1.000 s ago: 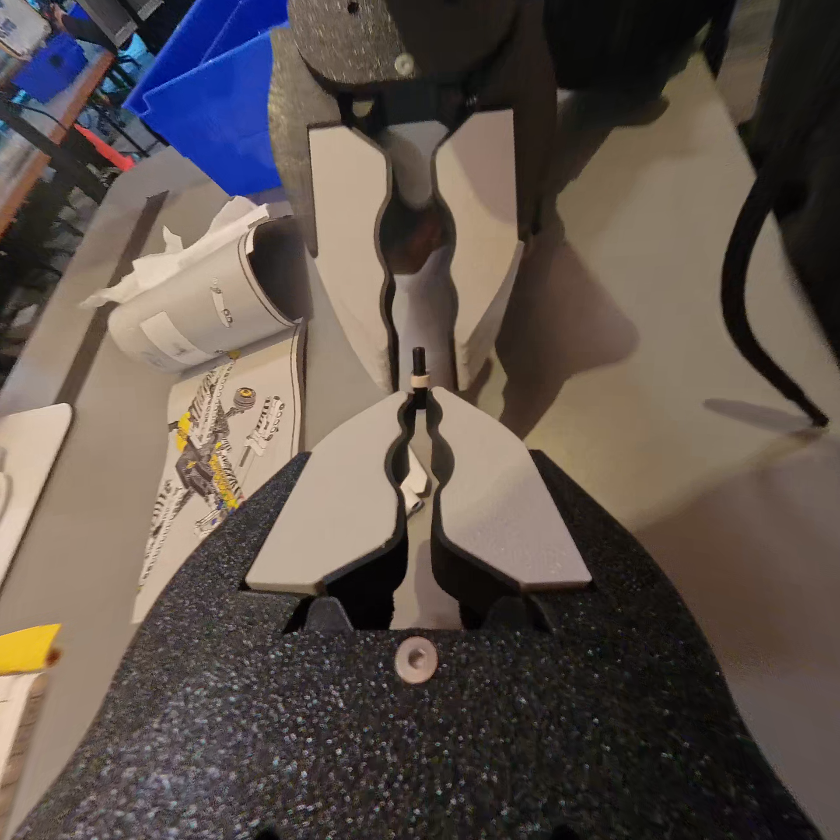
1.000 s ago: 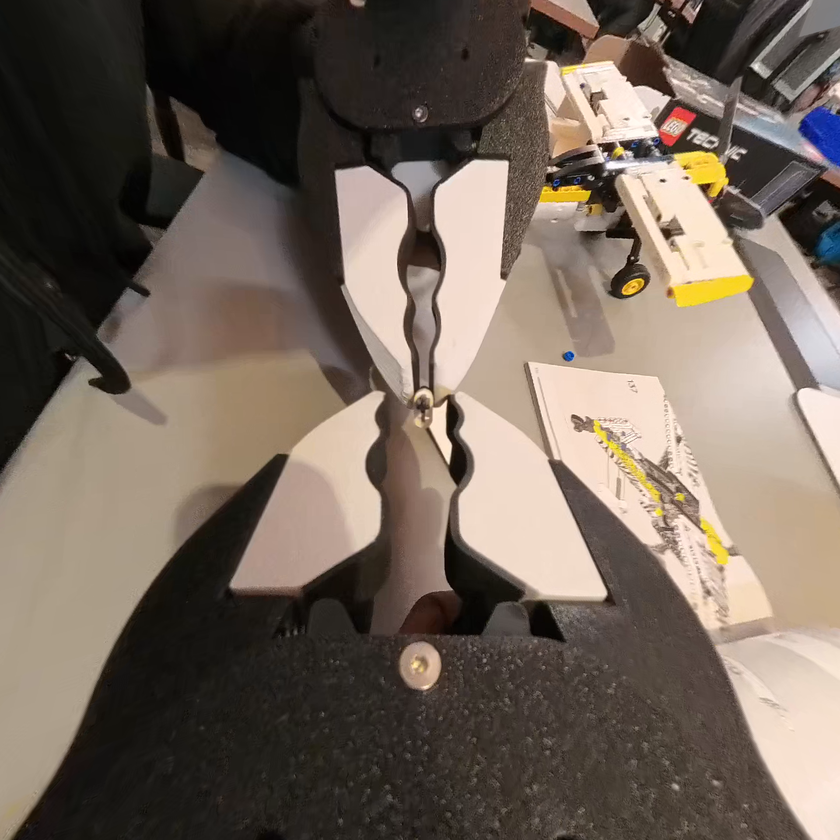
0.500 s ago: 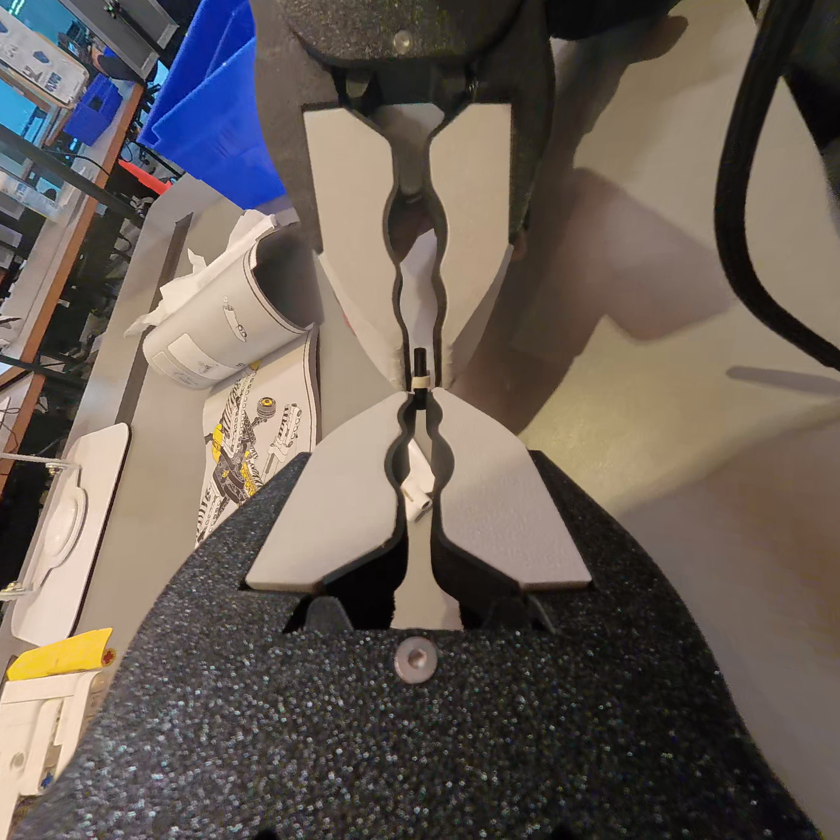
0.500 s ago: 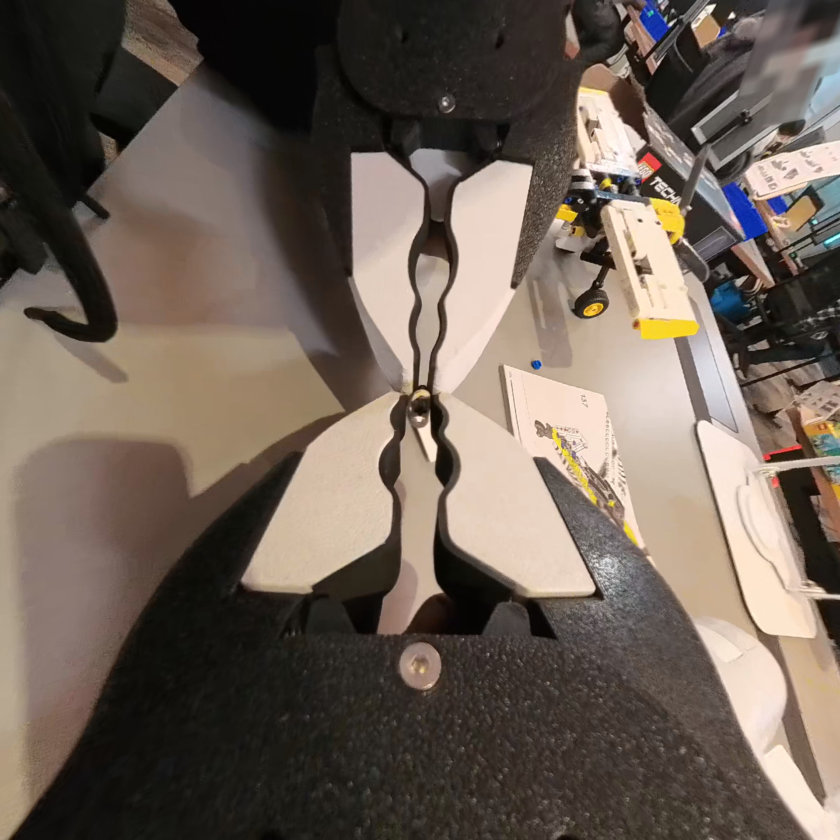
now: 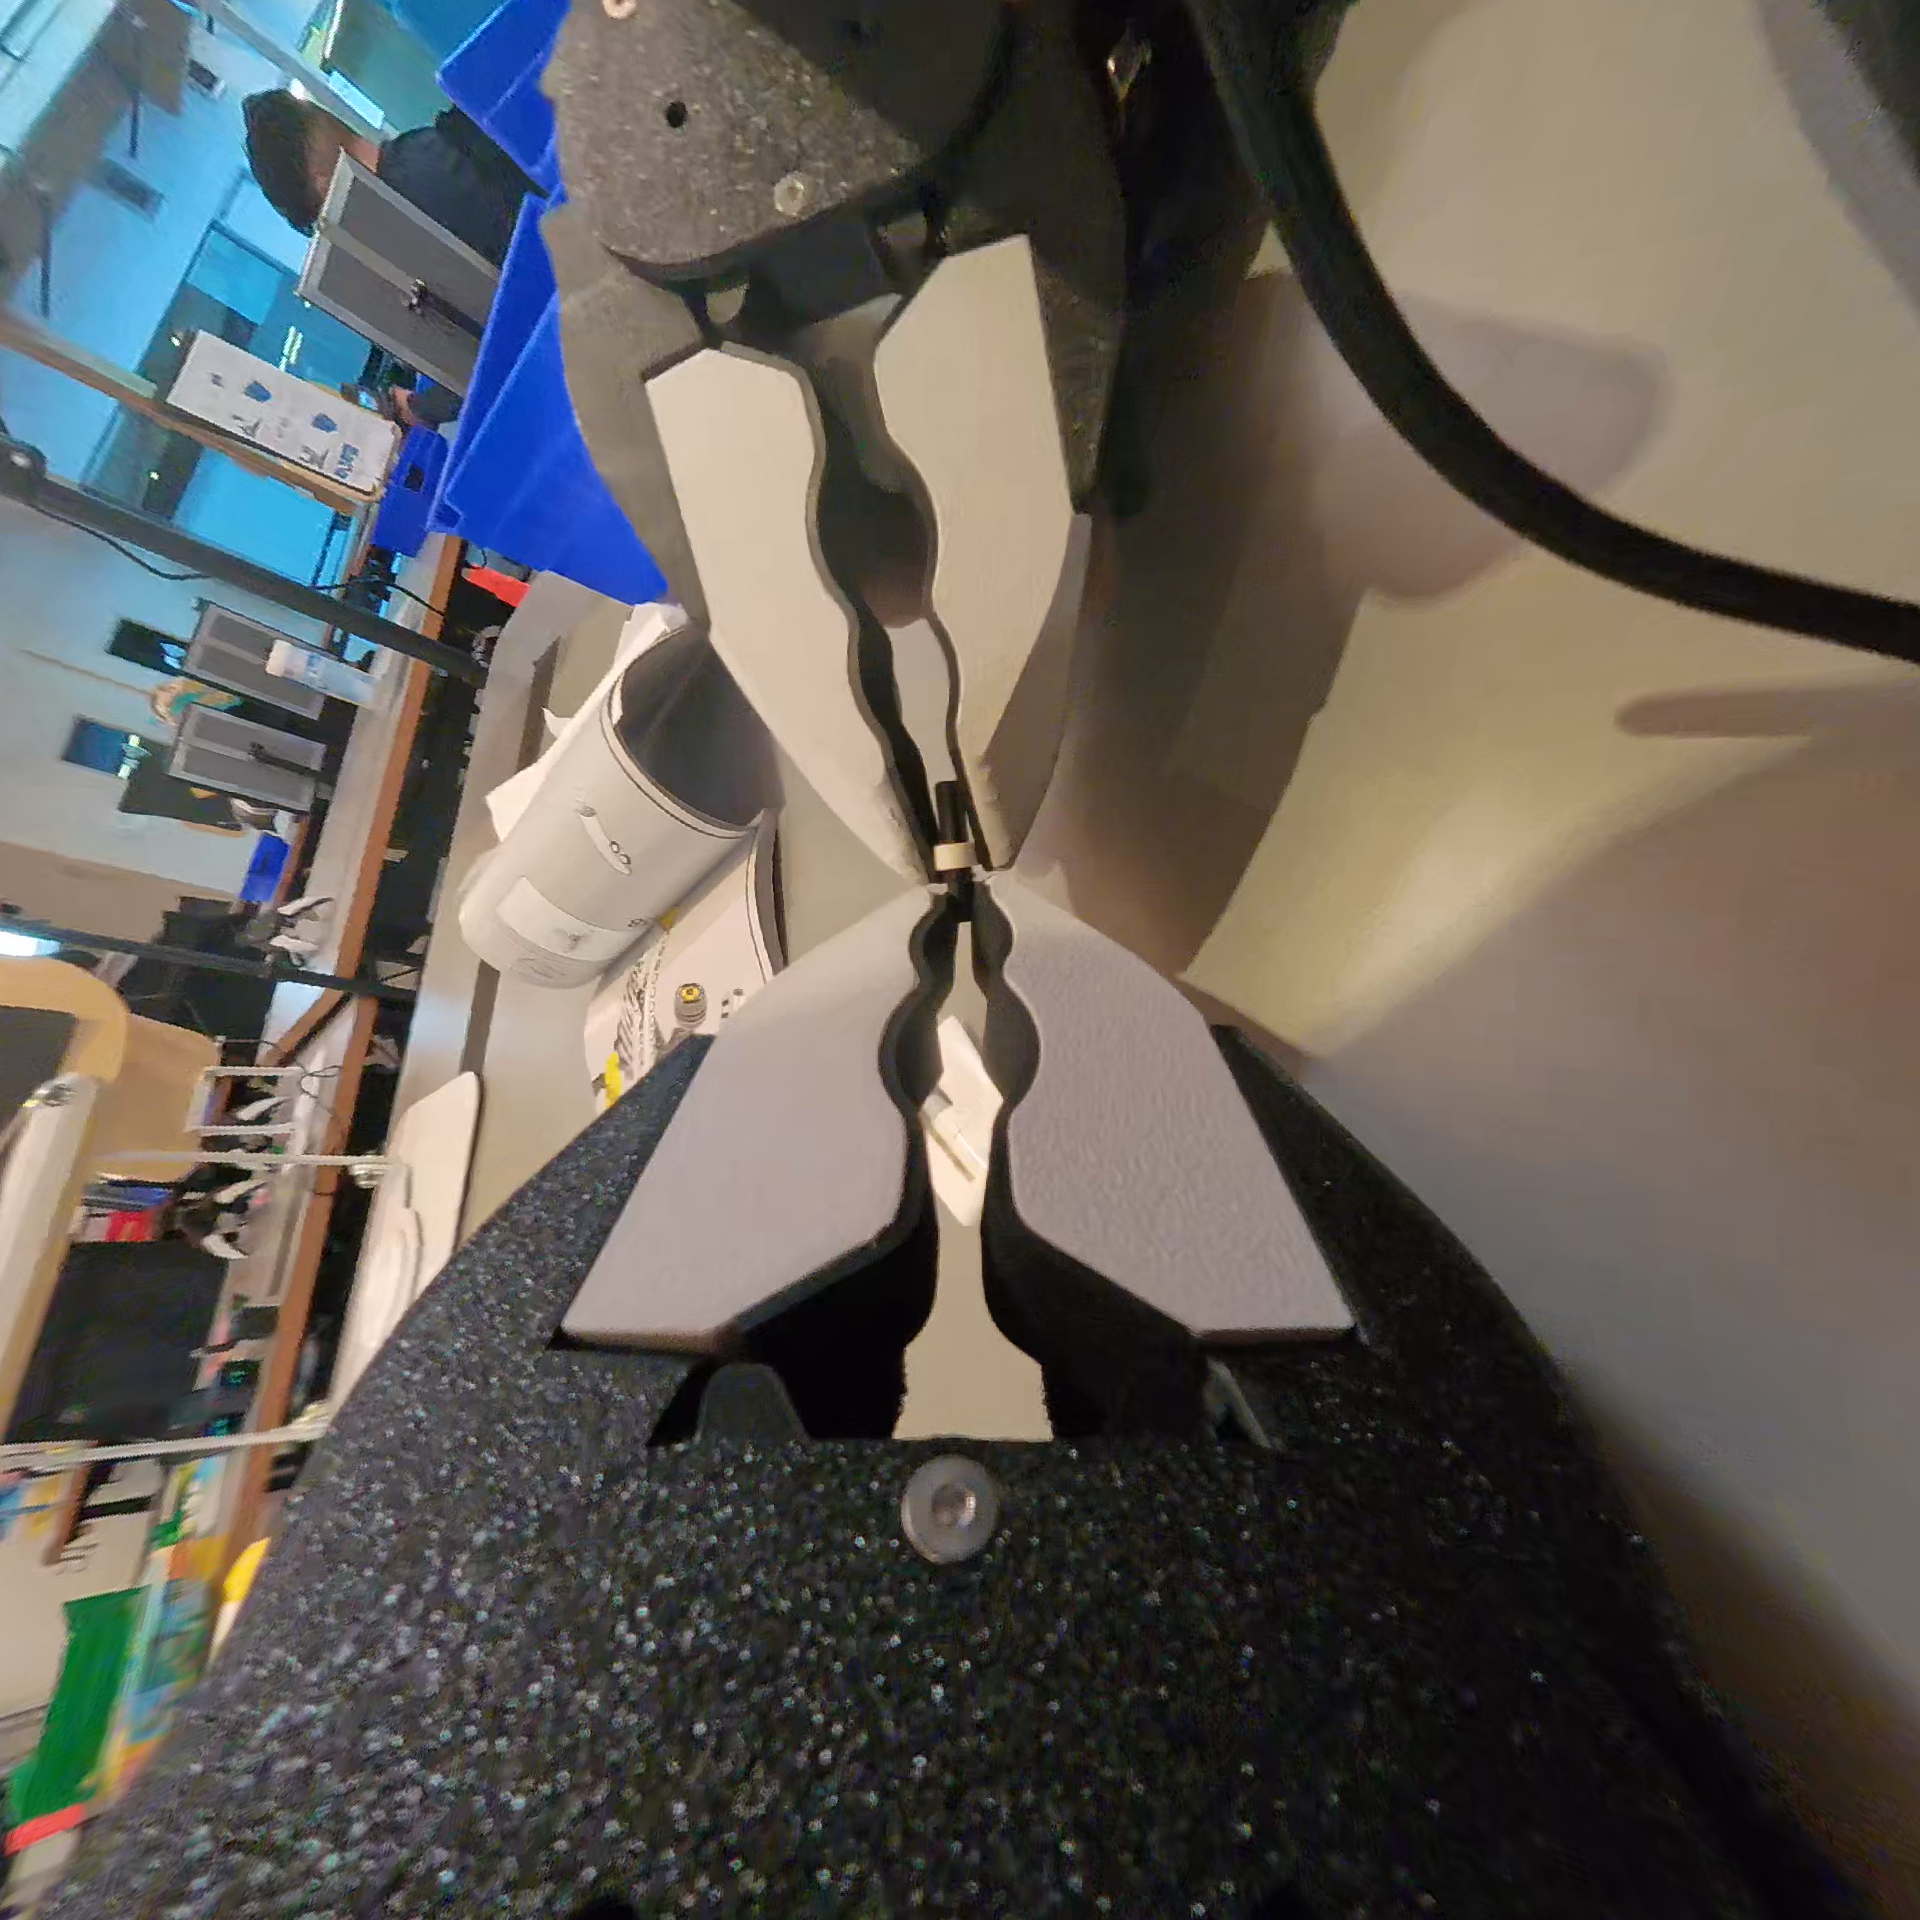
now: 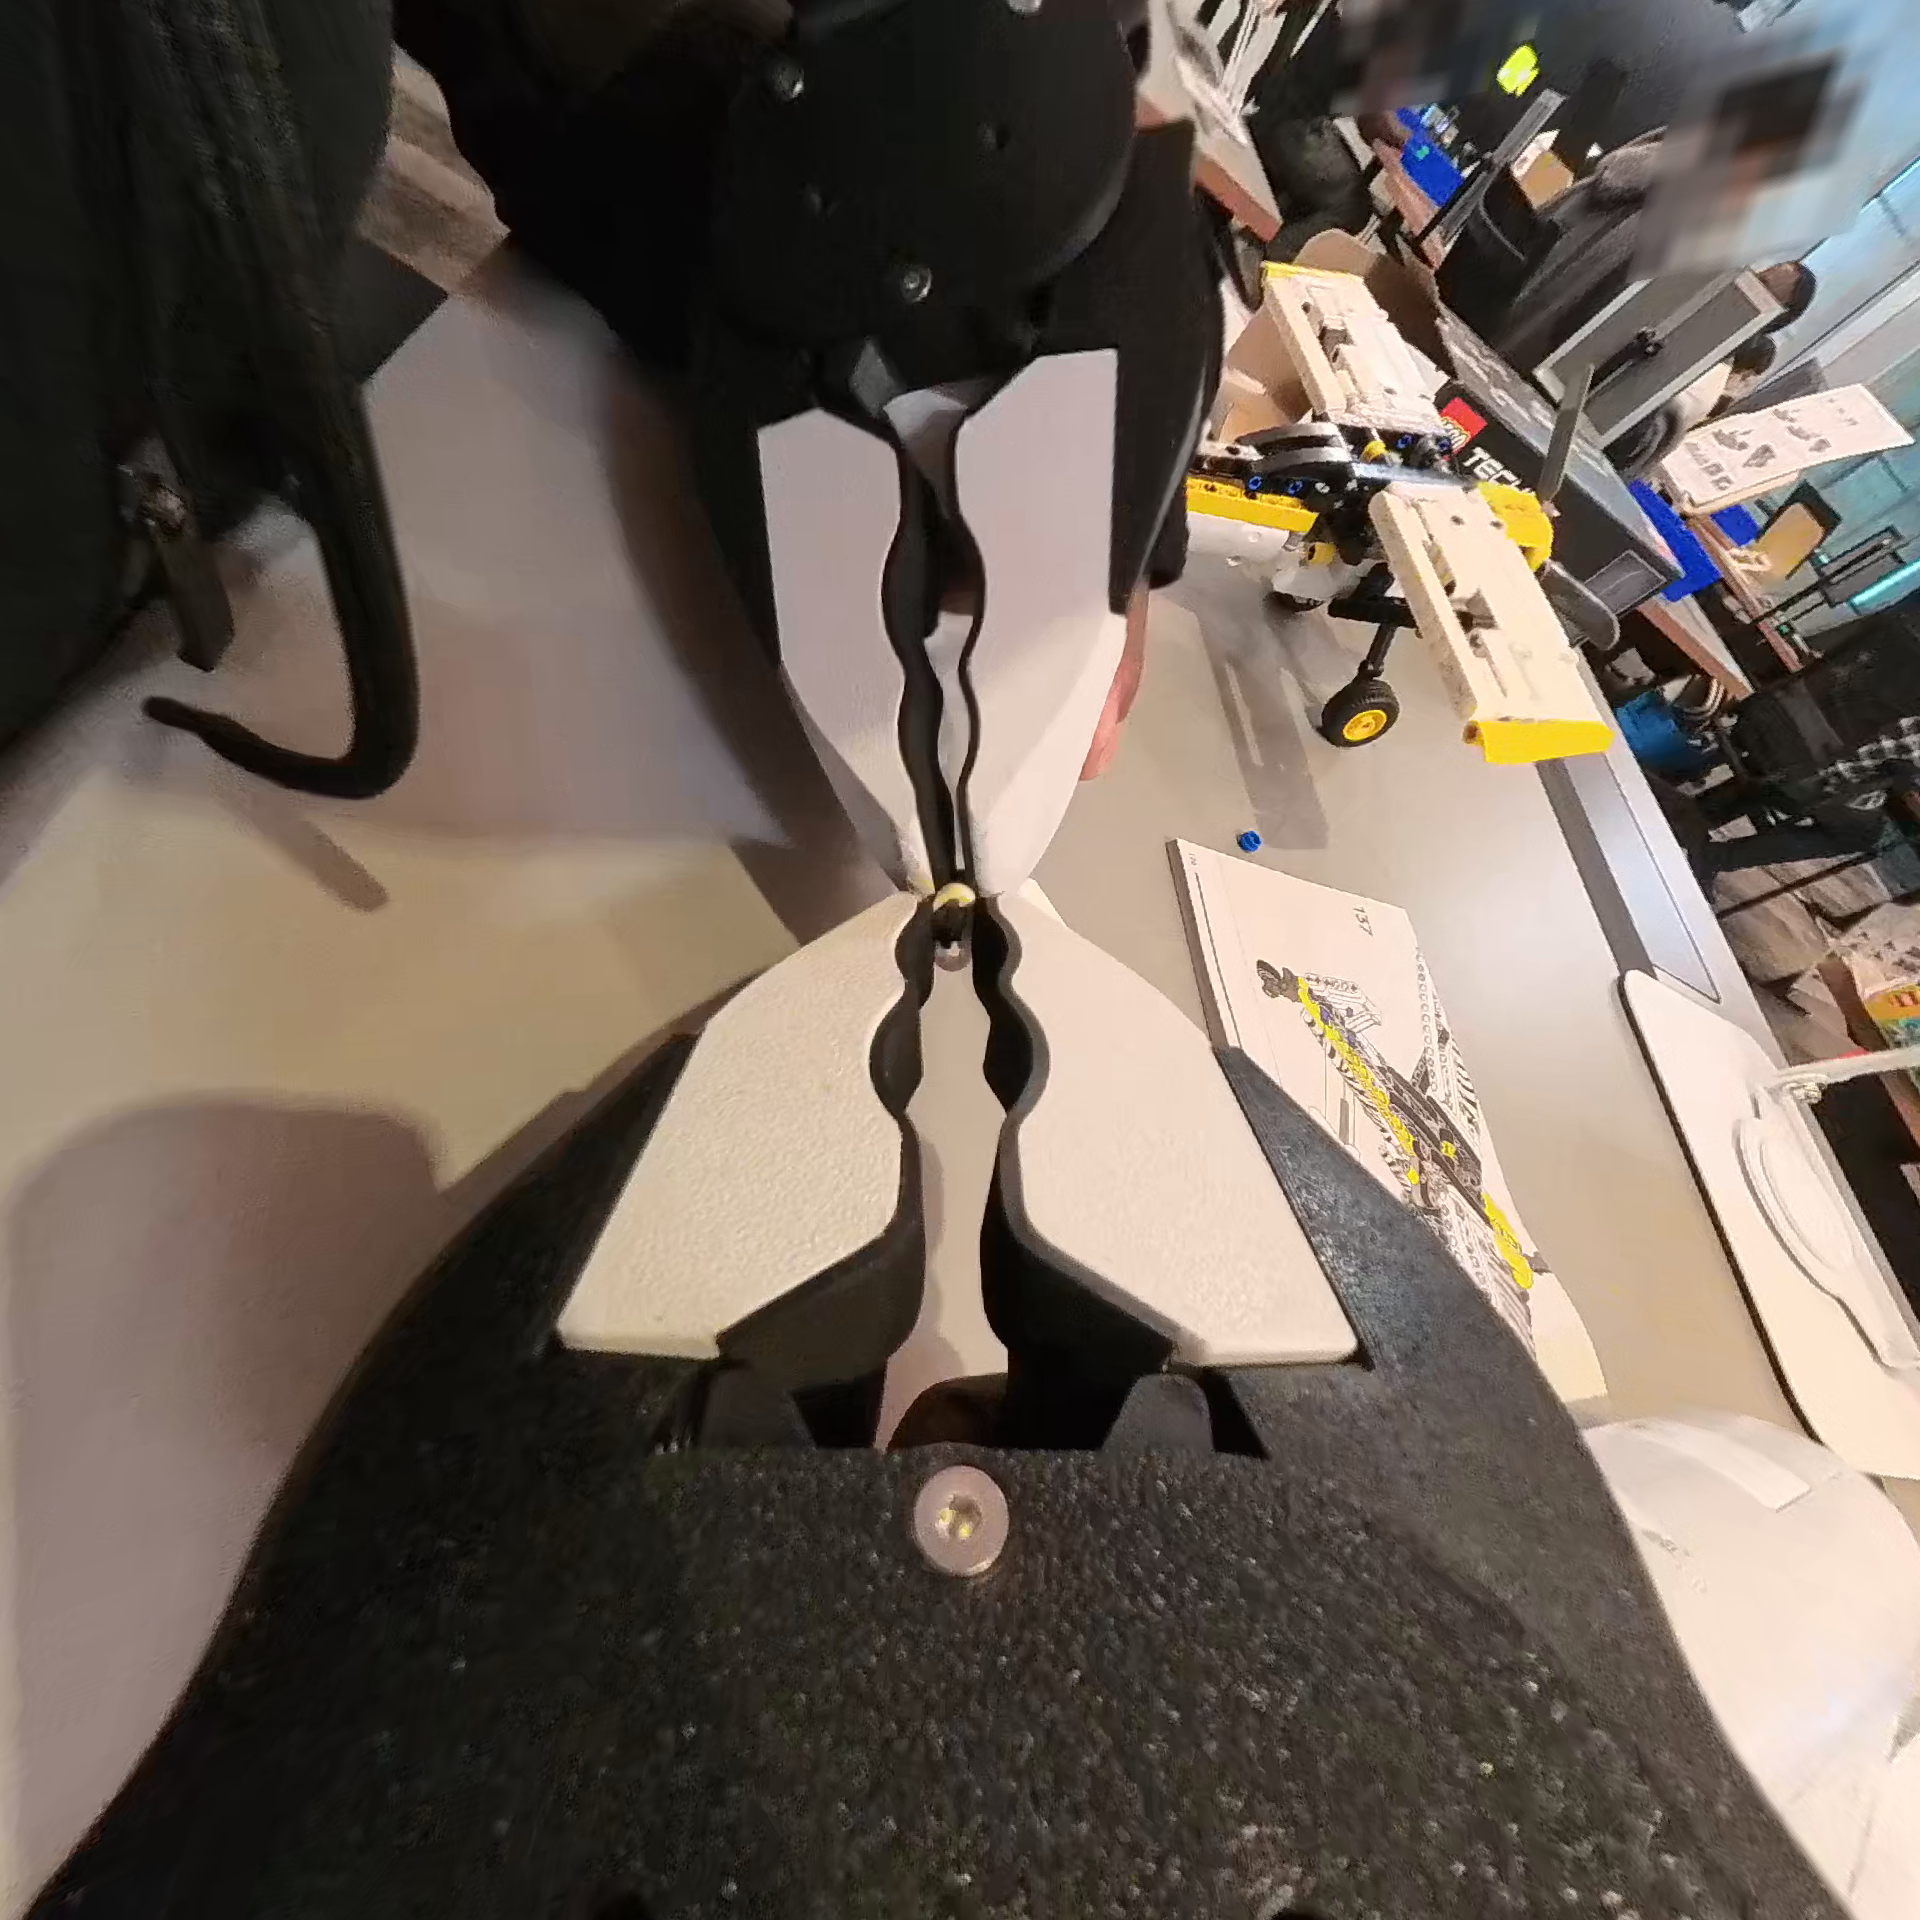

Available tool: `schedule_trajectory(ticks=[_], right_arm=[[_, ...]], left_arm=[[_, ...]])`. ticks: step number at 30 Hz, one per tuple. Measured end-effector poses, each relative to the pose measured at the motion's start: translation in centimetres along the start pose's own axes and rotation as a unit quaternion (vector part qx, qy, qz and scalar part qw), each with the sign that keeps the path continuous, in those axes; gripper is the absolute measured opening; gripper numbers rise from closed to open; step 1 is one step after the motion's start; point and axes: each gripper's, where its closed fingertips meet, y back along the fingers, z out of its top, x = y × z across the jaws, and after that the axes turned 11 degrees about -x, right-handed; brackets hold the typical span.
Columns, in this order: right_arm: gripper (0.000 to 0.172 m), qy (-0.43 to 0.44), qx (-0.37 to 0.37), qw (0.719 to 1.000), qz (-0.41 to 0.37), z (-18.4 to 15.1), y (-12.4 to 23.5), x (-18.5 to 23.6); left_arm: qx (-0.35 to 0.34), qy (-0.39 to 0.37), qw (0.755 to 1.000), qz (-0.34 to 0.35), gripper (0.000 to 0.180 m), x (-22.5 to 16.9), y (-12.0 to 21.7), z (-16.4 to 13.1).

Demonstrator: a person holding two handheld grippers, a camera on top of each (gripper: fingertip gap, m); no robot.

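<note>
Both grippers tip to tip above the grey table (image 6: pixel 1455 935), left gripper (image 5: pixel 954 902) and right gripper (image 6: pixel 948 914) each clamped on an end of one small black pin with a pale ring (image 5: pixel 952 840), left of the booklet (image 6: pixel 1351 1039).

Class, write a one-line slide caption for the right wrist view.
Two tongs meet tip to tip on a small black pin, above a grey table with an open instruction booklet.

Toy plane (image 6: pixel 1434 540), instruction booklet (image 6: pixel 1371 1060), blue bins (image 5: pixel 540 395)
</note>
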Motion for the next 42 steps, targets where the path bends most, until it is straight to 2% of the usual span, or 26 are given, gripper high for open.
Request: schedule_trajectory(ticks=[3, 20, 21, 22, 23, 24, 26, 30, 35, 42], right_arm=[[0.007, -0.001, -0.013, 1.0, -0.007, 0.0, 0.3, 0.1], [0.007, -0.01, -0.027, 0.999, 0.014, 0.2, 0.7, 0.8], [0.007, -0.013, -0.029, 0.999, 0.013, 0.2, 1.0, 0.7], [0.007, -0.022, -0.032, 0.999, 0.006, 0.0, 1.6, 0.3], [0.007, -0.036, -0.033, 0.999, -0.01, -0.3, 2.5, -0.5], [0.007, -0.041, -0.032, 0.998, -0.026, -0.8, 3.3, -1.2], [0.007, -0.049, -0.035, 0.998, -0.035, -0.8, 3.5, -1.7], [0.007, -0.039, -0.02, 0.999, -0.032, -0.7, 2.6, -1.0], [0.007, -0.06, 0.009, 0.997, -0.049, -1.4, 1.8, -1.5], [0.007, -0.065, 0.049, 0.995, -0.059, -1.9, 0.6, -1.5]], left_arm=[[-0.011, 0.021, 1.0, -0.005, 0.005, -0.1, -0.2, 0.2], [-0.035, 0.021, 0.999, -0.017, 0.004, -0.7, -0.1, 0.6], [-0.027, 0.018, 0.999, -0.02, 0.001, -0.8, 0.0, 0.3], [0.02, 0.005, 1.0, -0.01, 0.001, -0.5, 0.4, -1.7], [0.03, 0.013, 0.999, -0.002, 0.001, -0.1, 1.1, -3.0], [0.006, 0.05, 0.999, 0.002, 0.0, 0.2, 1.7, -2.8], [0.011, 0.028, 0.999, 0.02, 0.0, 1.0, 1.2, -2.3], [-0.016, 0.042, 0.999, 0.021, 0.001, 1.2, 0.3, -0.6], [0.028, 0.033, 0.999, 0.031, 0.024, 1.4, -0.9, -1.1], [0.089, -0.013, 0.995, 0.039, 0.027, 1.1, -1.7, -2.0]])
